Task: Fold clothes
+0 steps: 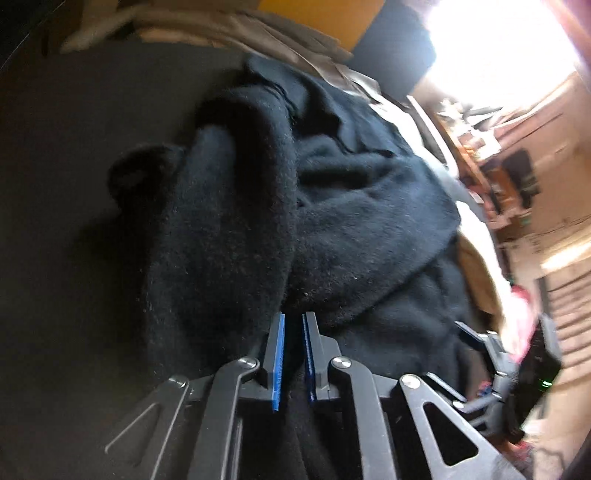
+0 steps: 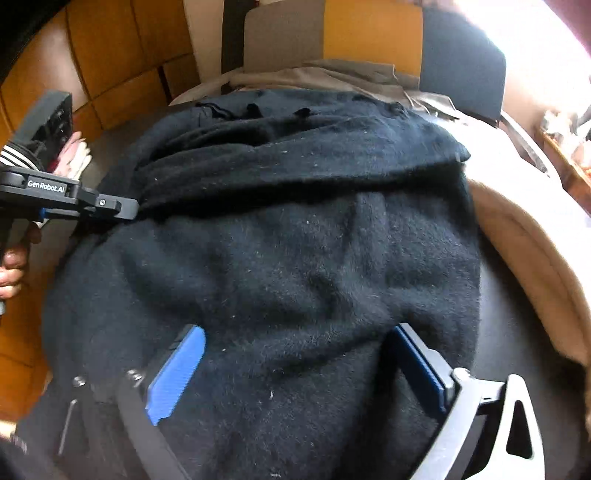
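Observation:
A black fleece garment [image 2: 288,240] lies bunched on a dark table [image 1: 55,184] and fills both views. My left gripper [image 1: 294,317] is shut on a raised fold of the black garment [image 1: 229,221]. The right wrist view shows that left gripper [image 2: 129,208] at the left, pinching the garment's edge, with a hand on its handle. My right gripper [image 2: 298,330] stands wide open low over the near part of the garment. Fleece lies between its blue pads [image 2: 177,369], which do not close on it.
A beige garment [image 2: 332,74] lies at the far side of the table. A tan cloth [image 2: 524,240] curves along the right edge. A yellow and grey chair back [image 2: 369,33] and a dark chair [image 2: 461,55] stand behind. Wooden floor [image 2: 110,55] shows at left.

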`<state>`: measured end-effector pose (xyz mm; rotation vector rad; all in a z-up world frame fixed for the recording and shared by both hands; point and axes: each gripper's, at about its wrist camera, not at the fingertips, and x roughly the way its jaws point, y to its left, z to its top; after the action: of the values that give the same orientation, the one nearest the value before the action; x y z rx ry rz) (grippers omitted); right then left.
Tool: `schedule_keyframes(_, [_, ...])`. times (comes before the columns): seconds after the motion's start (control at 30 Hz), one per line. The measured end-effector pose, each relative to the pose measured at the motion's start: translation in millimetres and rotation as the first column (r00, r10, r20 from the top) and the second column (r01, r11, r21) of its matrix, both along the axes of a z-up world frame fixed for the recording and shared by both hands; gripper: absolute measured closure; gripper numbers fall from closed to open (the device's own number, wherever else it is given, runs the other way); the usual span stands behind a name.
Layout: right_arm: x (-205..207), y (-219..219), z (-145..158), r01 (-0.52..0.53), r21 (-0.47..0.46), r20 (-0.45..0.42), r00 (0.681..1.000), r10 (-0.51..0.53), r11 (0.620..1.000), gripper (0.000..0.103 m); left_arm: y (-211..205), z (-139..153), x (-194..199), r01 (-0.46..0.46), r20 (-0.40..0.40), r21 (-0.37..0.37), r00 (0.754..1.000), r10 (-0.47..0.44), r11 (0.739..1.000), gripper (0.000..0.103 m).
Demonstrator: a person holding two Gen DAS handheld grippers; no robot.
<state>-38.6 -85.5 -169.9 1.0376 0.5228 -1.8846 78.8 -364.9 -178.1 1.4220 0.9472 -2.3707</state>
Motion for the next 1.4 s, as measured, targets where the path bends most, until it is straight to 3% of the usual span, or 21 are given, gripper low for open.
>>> schedule_keyframes(0.13, [1,-38,-6,-0.003,0.03,-0.032,0.999,0.004,1.0,0.0,-37,6,-12,-0.061,0.067,-0.093,0.995,0.067,0.994,0.091])
schedule_keyframes(0.17, [-3,-44,-8,-0.023,0.055,-0.035,0.999,0.025,0.998,0.0,-46,12,-10,-0.081,0.079,-0.11,0.993,0.09,0.991,0.086])
schedule_keyframes(0.27, [-16,-43,-8,-0.067,0.094,-0.006,0.998,0.068,0.993,0.0,-56,42,19,-0.108,-0.001,-0.135,0.994,0.109,0.985,0.085])
schedule_keyframes(0.33, [-26,-24,4,-0.061,0.025,0.074,0.996,0.059,0.998,0.001,-51,54,47,-0.098,-0.058,-0.116,0.994,0.092,0.988,0.084])
schedule_keyframes(0.4, [-33,-2,23,-0.065,-0.085,0.099,0.992,0.073,0.994,0.001,-43,57,74,-0.085,-0.105,-0.063,0.991,0.078,0.994,0.082])
schedule_keyframes(0.47, [-38,14,40,-0.057,-0.1,0.008,0.998,0.059,0.993,0.001,-28,52,101,-0.076,-0.145,0.008,0.987,0.076,0.997,0.082])
schedule_keyframes(0.53, [-62,24,44,-0.013,-0.078,-0.047,0.999,0.009,0.997,0.001,-17,46,112,-0.074,-0.174,0.047,0.981,0.081,0.996,0.082])
schedule_keyframes(0.67, [-131,45,29,0.15,-0.035,0.011,0.989,-0.15,0.988,0.001,24,29,116,-0.007,-0.192,0.099,0.981,0.026,0.995,0.082])
schedule_keyframes(0.77, [-177,58,23,0.261,-0.025,0.025,0.965,-0.26,0.965,0.003,45,19,117,0.028,-0.165,0.145,0.986,-0.003,0.989,0.081])
schedule_keyframes(0.93, [-227,69,36,0.443,-0.01,-0.007,0.896,-0.443,0.896,0.006,50,9,120,-0.018,-0.085,0.099,0.996,0.027,0.995,0.081])
schedule_keyframes(1.03, [-195,58,61,0.333,-0.087,-0.03,0.941,-0.337,0.939,0.006,47,10,129,-0.041,-0.084,0.084,0.995,0.048,0.996,0.081])
schedule_keyframes(1.13, [-121,39,70,0.079,-0.124,-0.035,0.996,-0.084,0.989,0.006,51,8,137,-0.053,-0.056,0.055,0.997,0.057,0.997,0.08])
schedule_keyframes(1.2, [-59,30,66,-0.094,-0.114,-0.038,0.995,0.09,0.989,0.006,53,4,142,-0.066,-0.046,0.052,0.997,0.068,0.996,0.08])
schedule_keyframes(1.27, [-5,22,56,-0.221,-0.083,-0.034,0.975,0.219,0.972,0.008,52,1,143,-0.079,-0.047,0.066,0.996,0.082,0.995,0.08])
schedule_keyframes(1.33, [35,13,39,-0.296,0.013,-0.058,0.953,0.296,0.955,0.025,51,0,144,-0.092,-0.049,0.081,0.994,0.096,0.992,0.08])
schedule_keyframes(1.4, [55,5,21,-0.314,0.137,-0.085,0.941,0.327,0.939,0.068,49,-1,146,-0.103,-0.051,0.09,0.993,0.108,0.991,0.08])
